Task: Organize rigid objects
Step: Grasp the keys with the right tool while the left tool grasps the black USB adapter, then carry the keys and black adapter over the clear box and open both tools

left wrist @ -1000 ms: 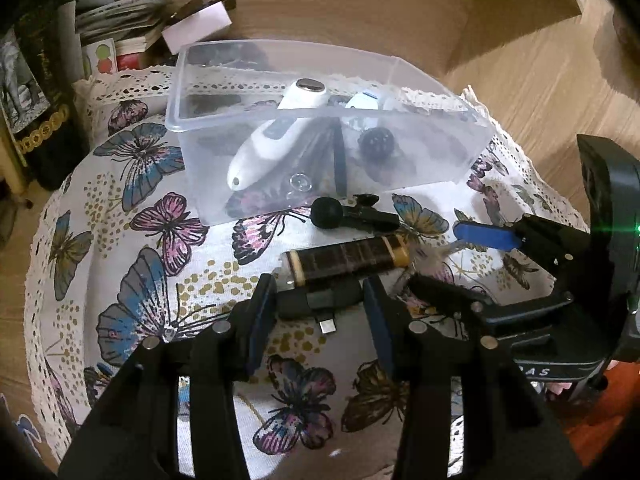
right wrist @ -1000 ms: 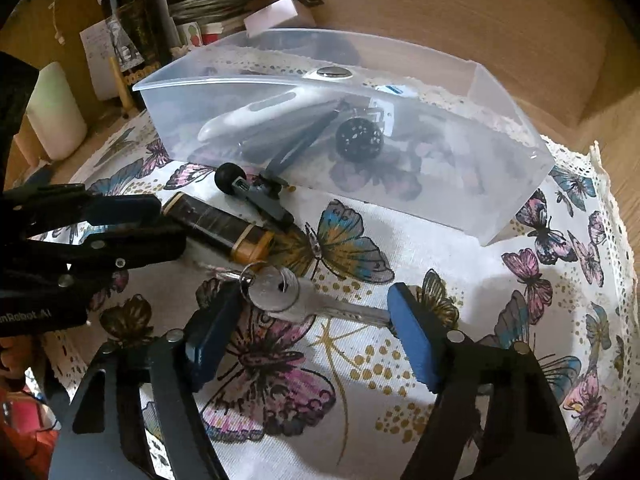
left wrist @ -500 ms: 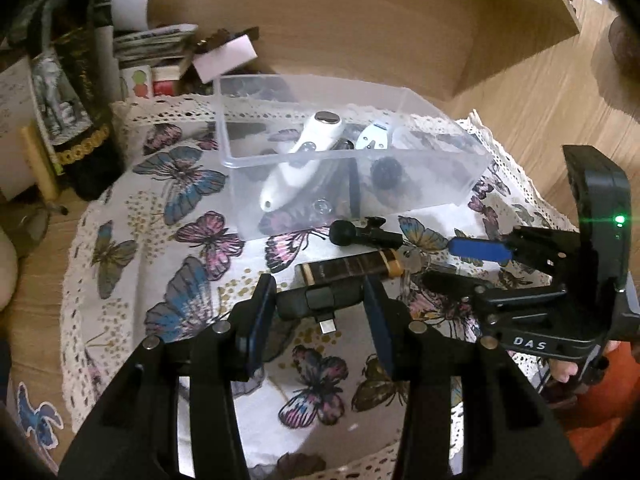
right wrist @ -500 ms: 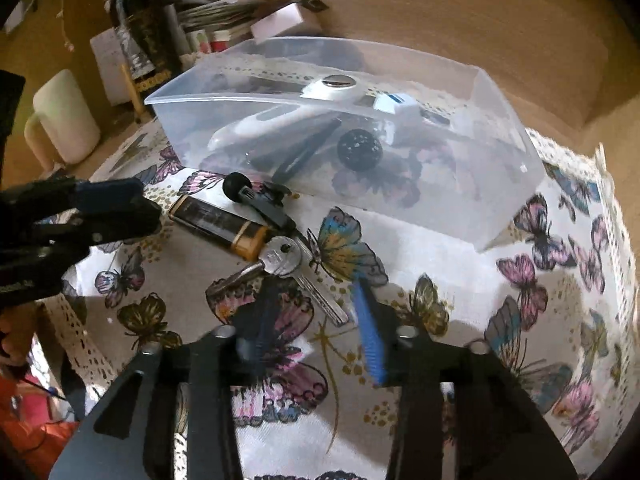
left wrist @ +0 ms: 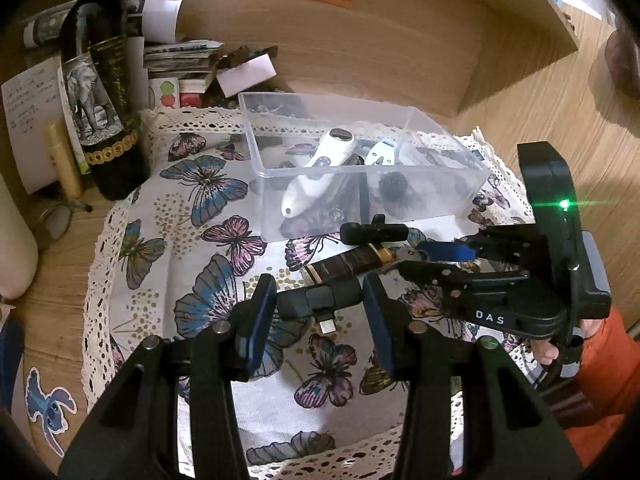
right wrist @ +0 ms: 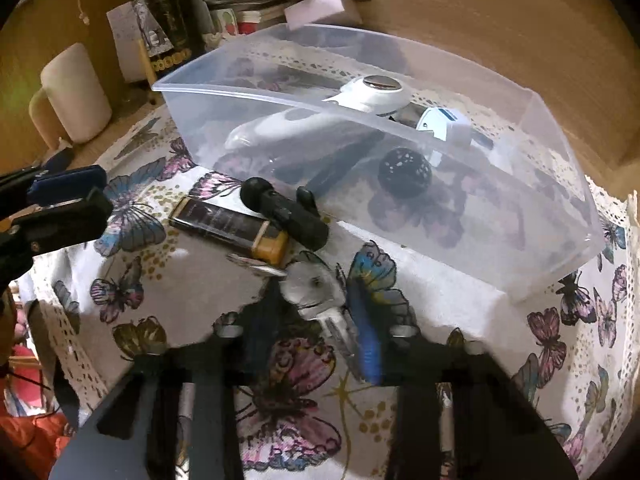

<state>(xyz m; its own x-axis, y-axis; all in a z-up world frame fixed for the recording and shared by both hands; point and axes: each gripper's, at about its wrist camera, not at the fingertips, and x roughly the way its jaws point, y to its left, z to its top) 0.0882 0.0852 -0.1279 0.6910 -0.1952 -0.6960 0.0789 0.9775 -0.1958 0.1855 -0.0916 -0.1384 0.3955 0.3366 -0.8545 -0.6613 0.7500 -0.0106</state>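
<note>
My left gripper (left wrist: 320,304) is shut on a small black plug-in adapter (left wrist: 332,298), held above the butterfly cloth (left wrist: 192,240). My right gripper (right wrist: 316,308) points down at the cloth, its jaws closing tight on a silver key (right wrist: 308,284) pinched between the pads. Beside the key lie a brown and gold lighter-like bar (right wrist: 228,224) and a black clip microphone (right wrist: 284,210). Behind them stands a clear plastic box (right wrist: 280,96) holding a white handheld device (right wrist: 360,96), a black ball (right wrist: 404,170) and a white clip. In the right wrist view the left gripper (right wrist: 92,196) shows at the left edge.
A dark wine bottle (left wrist: 104,120) and stacked papers (left wrist: 180,60) stand behind the cloth at the left. A cream mug (right wrist: 76,96) sits near them. A wooden panel (left wrist: 400,40) rises behind the box. A person's orange sleeve (left wrist: 608,360) is at the right edge.
The right gripper's jaws went from wide apart to pinched on the key. The left gripper rose and drew back with the black adapter in it.
</note>
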